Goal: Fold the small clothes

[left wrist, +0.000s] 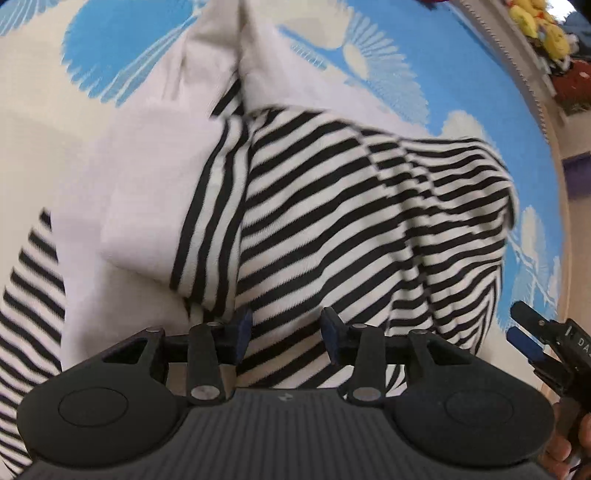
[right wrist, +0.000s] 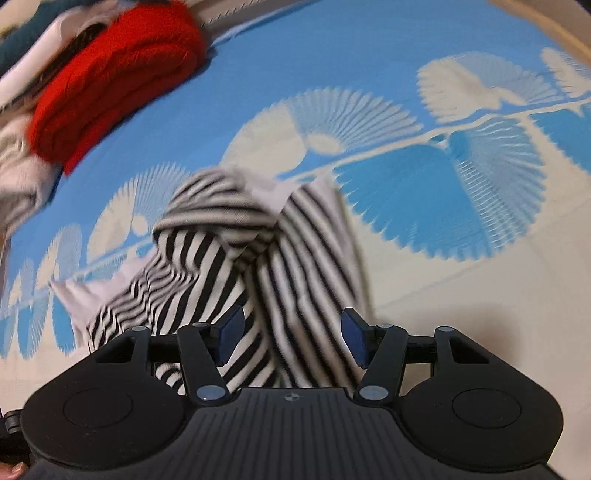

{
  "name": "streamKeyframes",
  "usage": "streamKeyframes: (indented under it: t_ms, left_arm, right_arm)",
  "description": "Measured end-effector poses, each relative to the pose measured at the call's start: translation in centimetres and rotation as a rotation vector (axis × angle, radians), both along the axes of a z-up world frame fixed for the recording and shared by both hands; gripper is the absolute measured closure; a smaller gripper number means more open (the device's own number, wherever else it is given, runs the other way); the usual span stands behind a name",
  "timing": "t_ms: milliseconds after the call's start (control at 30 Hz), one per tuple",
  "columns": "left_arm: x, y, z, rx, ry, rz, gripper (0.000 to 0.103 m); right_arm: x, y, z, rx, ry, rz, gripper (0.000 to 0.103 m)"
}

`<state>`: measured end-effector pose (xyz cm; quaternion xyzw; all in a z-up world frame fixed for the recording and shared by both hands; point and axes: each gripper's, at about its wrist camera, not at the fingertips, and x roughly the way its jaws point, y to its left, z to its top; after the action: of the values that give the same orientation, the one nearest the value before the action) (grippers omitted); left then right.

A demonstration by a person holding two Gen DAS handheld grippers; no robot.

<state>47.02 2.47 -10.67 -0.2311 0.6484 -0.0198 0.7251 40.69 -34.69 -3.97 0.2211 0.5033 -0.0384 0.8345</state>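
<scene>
Lying crumpled on the blue and cream patterned mat (right wrist: 388, 74): black-and-white striped garment (left wrist: 332, 206), bunched into folds, with plain white cloth panels (left wrist: 147, 177) showing along one side and at the top. Hanging directly over the stripes: left gripper (left wrist: 286, 334), jaws standing apart, blue pads clear of the fabric, nothing clamped between them. Hanging over the same garment, seen from the other side as a humped, twisted heap (right wrist: 229, 258): right gripper (right wrist: 293, 338), jaws standing wider apart, striped cloth passing beneath the gap without being pinched. Showing at the right edge of the left wrist view: the right gripper's fingers (left wrist: 524, 339), just beside the garment's edge, with a person's fingers (left wrist: 561, 450) wrapping the handle below. Sitting at the far corner of the mat, well apart from the striped piece: red knitted item (right wrist: 118, 74), folded, touching a loose pile of other clothes (right wrist: 22, 173). Blurring at the top right of the left wrist view: yellow soft toys (left wrist: 539, 26) beyond the mat's fringed border.
</scene>
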Motion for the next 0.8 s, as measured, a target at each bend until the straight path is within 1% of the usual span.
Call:
streamKeyframes:
  t_ms: [33,100,200,300,367,400,433,467,500,533,567,600,633,700,733,767,800]
  left_arm:
    - [-0.2,0.2,-0.2,-0.009,0.022,0.025,0.058]
    - [-0.2,0.3,0.1,-0.019,0.031,0.034,0.058]
    - [-0.5,0.3,0.3,0.024,0.038,0.036,0.056]
    - [-1.2,0.0,0.0,0.030,0.070,0.051,0.056]
    - [-1.6,-0.3,0.1,0.045,0.057,0.046,0.058]
    - [-1.7,-0.7,0.2,0.059,0.042,0.027,0.063]
    - [-1.8,-1.2,0.4,0.063,0.024,0.002,0.082]
    - [-1.8,-1.5,0.6,0.060,0.007,-0.020,0.094]
    - [-1.8,-1.7,0.9,0.068,-0.011,-0.033,0.102]
    - [-1.7,-1.8,1.5,0.097,-0.048,-0.037,0.102]
    - [-1.8,-1.6,2.2,0.126,-0.086,-0.033,0.102]
    - [-1.6,-1.3,3.1,0.152,-0.131,-0.020,0.102]
    - [-1.4,-0.8,4.1,0.162,-0.190,0.006,0.102]
    - [-0.9,0.3,6.2,0.173,-0.313,0.039,0.102]
    - [-0.7,1.0,7.4,0.184,-0.391,0.058,0.102]
    - [-0.5,1.3,8.4,0.201,-0.460,0.080,0.102]
    - [-0.5,2.1,9.7,0.221,-0.545,0.099,0.102]
  right_arm:
    - [0.4,0.8,-0.4,-0.005,0.010,0.012,0.042]
    - [1.0,2.0,-1.1,-0.007,0.025,0.030,0.041]
    - [1.6,3.5,-2.1,-0.012,0.051,0.047,0.041]
    - [2.0,4.4,-2.8,-0.020,0.070,0.052,0.041]
    - [2.1,5.0,-3.1,-0.032,0.071,0.060,0.042]
    - [2.2,5.1,-3.2,-0.039,0.070,0.063,0.043]
    - [2.2,5.2,-3.3,-0.051,0.067,0.066,0.043]
    - [2.3,5.3,-3.4,-0.066,0.066,0.064,0.046]
    - [2.3,5.3,-3.5,-0.074,0.063,0.061,0.048]
    - [2.4,5.2,-3.6,-0.078,0.060,0.058,0.059]
    - [2.3,5.1,-3.6,-0.073,0.053,0.056,0.078]
    - [2.1,4.9,-3.5,-0.061,0.043,0.051,0.087]
    - [1.9,4.6,-3.2,-0.040,0.026,0.045,0.100]
    - [1.5,3.9,-2.0,0.044,-0.029,0.021,0.101]
    - [1.2,3.4,-1.2,0.110,-0.067,0.008,0.102]
    - [0.8,2.8,-0.1,0.203,-0.129,0.007,0.102]
    - [0.4,2.4,0.7,0.260,-0.174,0.018,0.102]
